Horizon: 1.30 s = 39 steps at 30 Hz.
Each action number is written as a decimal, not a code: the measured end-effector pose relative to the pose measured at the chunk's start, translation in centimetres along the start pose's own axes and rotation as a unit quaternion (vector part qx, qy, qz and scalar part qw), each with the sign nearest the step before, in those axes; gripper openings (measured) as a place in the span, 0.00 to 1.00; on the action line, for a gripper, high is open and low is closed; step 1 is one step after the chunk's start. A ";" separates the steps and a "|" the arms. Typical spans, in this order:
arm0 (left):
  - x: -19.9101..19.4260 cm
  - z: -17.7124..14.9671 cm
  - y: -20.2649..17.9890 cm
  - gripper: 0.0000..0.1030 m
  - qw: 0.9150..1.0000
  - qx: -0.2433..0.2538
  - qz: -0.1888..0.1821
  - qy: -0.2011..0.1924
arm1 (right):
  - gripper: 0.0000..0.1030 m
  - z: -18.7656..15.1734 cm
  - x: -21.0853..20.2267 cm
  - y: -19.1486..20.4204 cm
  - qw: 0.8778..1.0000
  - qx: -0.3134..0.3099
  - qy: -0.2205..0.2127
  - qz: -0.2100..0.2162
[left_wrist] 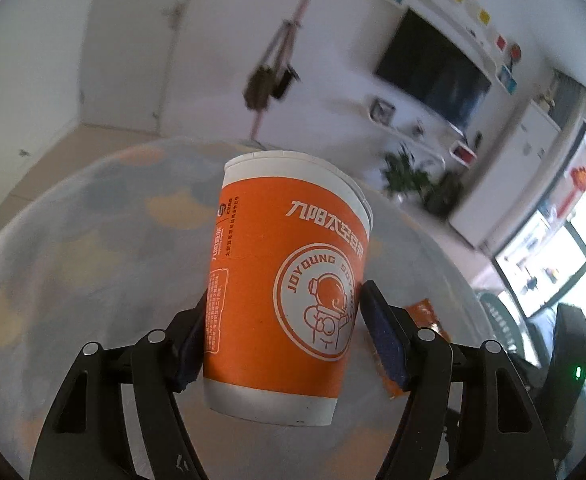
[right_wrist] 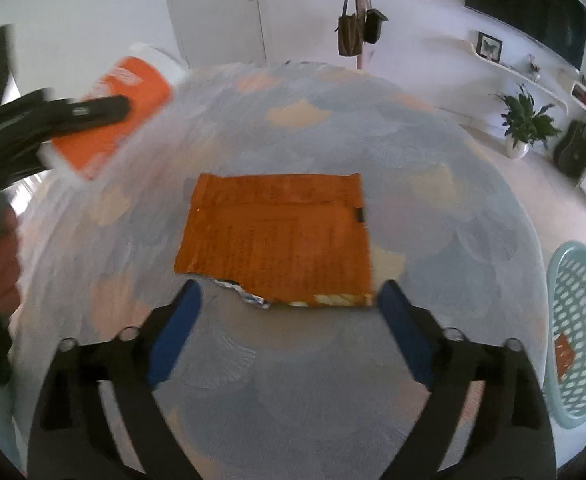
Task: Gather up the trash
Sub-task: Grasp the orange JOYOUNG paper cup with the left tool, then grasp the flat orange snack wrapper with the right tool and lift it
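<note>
My left gripper (left_wrist: 281,312) is shut on an orange and white paper cup (left_wrist: 289,280) and holds it upright above the round table. The cup and left gripper also show at the far left of the right wrist view (right_wrist: 113,120). An orange torn foil wrapper (right_wrist: 277,240) lies flat in the middle of the table. My right gripper (right_wrist: 289,296) is open and empty, its blue pads either side of the wrapper's near edge, just short of it. The wrapper also shows behind the right finger in the left wrist view (left_wrist: 425,316).
The round table (right_wrist: 413,160) has a pale patterned cloth. A light green mesh basket (right_wrist: 581,332) stands off the table's right edge with an orange scrap inside. A potted plant (right_wrist: 525,120), a guitar and a coat stand are beyond.
</note>
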<state>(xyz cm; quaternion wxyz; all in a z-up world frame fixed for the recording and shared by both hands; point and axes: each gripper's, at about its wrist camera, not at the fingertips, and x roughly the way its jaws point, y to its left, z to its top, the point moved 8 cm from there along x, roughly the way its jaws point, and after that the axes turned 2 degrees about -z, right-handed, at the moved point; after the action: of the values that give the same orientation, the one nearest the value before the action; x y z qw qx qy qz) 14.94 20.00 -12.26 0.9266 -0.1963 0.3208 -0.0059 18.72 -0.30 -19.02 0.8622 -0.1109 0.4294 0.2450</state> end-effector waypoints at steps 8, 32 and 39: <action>-2.1 -0.4 0.8 0.66 0.998 -0.019 0.013 -0.061 | 0.93 2.7 2.6 1.9 0.999 0.018 0.043 -0.019; -4.5 0.4 3.2 0.66 0.988 -0.106 -0.009 -0.108 | 0.94 6.5 5.3 5.4 0.999 -0.019 0.028 -0.035; -4.4 0.5 3.1 0.66 0.990 -0.096 -0.009 -0.106 | 0.94 7.0 6.1 6.9 0.999 -0.029 0.036 -0.019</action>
<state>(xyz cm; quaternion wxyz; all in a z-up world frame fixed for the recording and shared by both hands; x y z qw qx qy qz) 11.33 23.61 -10.43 0.9321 -0.2866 0.2182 0.0375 23.03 10.39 -19.49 0.8473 -0.1531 0.4502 0.2368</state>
